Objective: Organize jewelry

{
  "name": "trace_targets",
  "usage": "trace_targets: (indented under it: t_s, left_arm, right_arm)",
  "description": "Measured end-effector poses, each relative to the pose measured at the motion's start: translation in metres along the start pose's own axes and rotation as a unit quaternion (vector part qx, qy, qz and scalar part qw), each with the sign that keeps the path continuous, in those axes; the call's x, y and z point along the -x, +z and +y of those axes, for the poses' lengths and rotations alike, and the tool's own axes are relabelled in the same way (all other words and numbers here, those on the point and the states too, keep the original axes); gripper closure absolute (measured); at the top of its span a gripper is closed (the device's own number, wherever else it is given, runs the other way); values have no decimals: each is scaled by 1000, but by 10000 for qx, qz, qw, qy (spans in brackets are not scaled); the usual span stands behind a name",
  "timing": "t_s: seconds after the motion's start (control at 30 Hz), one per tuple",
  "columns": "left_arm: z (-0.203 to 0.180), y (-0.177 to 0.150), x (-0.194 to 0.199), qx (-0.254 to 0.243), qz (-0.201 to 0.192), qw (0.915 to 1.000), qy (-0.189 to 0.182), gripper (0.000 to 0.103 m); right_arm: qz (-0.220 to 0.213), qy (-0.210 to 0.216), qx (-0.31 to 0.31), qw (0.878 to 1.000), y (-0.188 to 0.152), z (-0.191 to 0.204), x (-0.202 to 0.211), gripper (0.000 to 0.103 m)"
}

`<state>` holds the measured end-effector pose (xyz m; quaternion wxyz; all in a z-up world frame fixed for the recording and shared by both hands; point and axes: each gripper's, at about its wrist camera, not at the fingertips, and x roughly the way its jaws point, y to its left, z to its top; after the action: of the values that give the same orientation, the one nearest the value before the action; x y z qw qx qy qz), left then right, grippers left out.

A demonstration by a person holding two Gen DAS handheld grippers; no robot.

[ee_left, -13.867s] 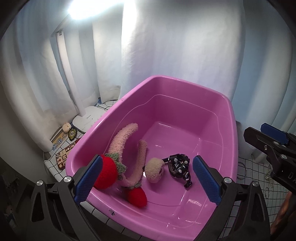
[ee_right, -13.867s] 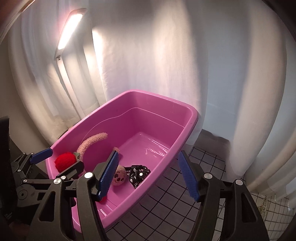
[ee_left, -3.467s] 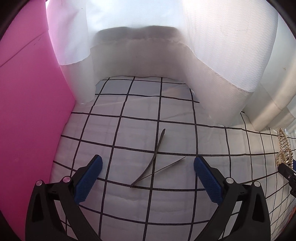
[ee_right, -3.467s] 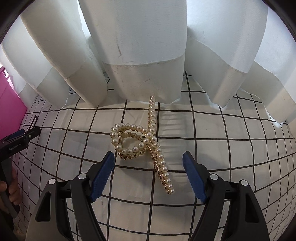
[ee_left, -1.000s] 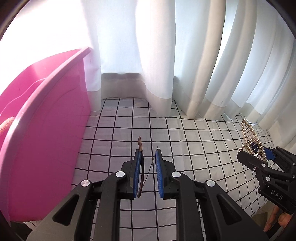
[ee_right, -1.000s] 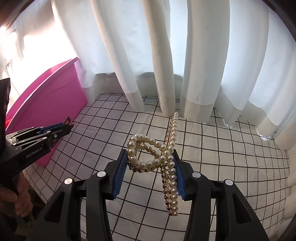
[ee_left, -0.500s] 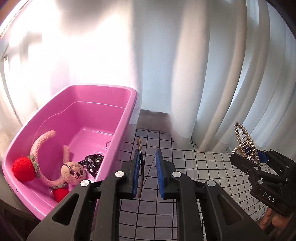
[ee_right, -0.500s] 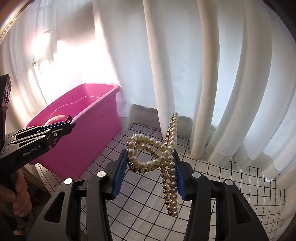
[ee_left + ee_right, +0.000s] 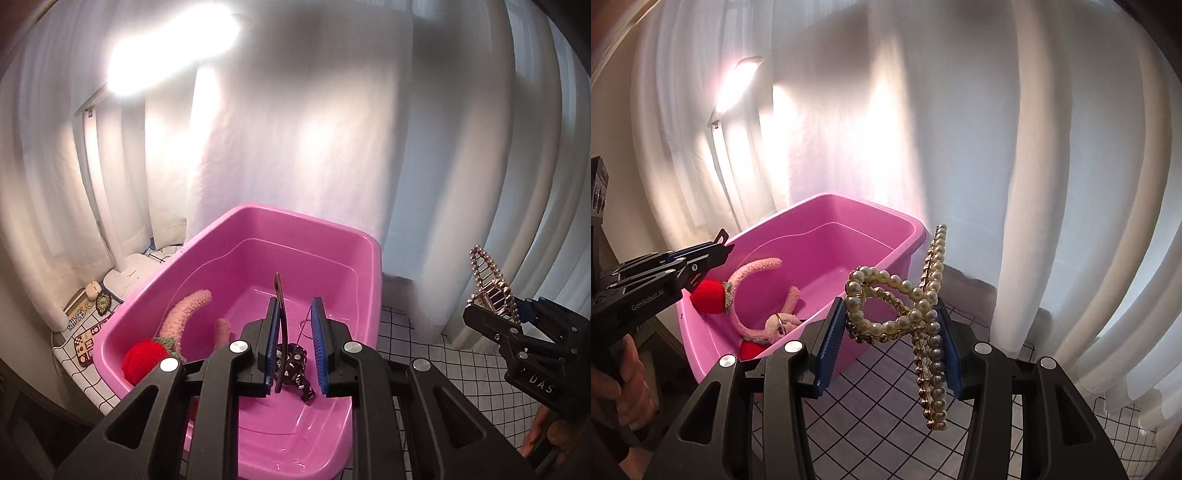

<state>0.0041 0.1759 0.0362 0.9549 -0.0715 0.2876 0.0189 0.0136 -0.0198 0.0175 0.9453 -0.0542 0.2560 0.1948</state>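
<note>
My left gripper [image 9: 295, 343] is shut on a thin brown hair clip [image 9: 279, 325], whose tip stands up above the blue pads; it hangs over the open pink tub [image 9: 369, 251]. Inside the tub lie a pink plush headband [image 9: 184, 314] with a red strawberry [image 9: 142, 360] and a black patterned hair tie [image 9: 295, 362]. My right gripper [image 9: 892, 332] is shut on a gold pearl claw clip [image 9: 886, 291], in the air to the right of the tub [image 9: 916, 230], above the checked cloth. The left wrist view shows that pearl clip [image 9: 487, 280] at the right edge.
White curtains [image 9: 1015, 184] hang close behind the tub and the checked cloth [image 9: 879, 384]. A lit lamp [image 9: 166, 55] on a white base [image 9: 129, 275] and several small items [image 9: 88, 306] sit left of the tub. A hand [image 9: 624, 373] holds the left gripper's handle.
Both grippers have risen and swung left with their clips still held. The left one now hangs over the tub's inside; the right one has come nearer the tub's right end.
</note>
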Motion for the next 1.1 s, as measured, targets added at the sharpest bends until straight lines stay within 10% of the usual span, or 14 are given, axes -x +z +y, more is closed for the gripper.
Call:
trace_targets:
  t_s: [0.83, 0.97, 1.1]
  left_arm:
    - [79, -12, -82, 737, 1189, 9869, 807, 76]
    - [79, -14, -83, 731, 1230, 9856, 899, 21]
    - [83, -13, -80, 810, 1252, 9844, 938, 11]
  right_arm:
    - [1159, 556, 620, 9898, 36, 84, -150, 56]
    - [1138, 301, 744, 9903, 39, 85, -153, 39]
    - [1101, 224, 676, 9914, 41, 79, -152, 39]
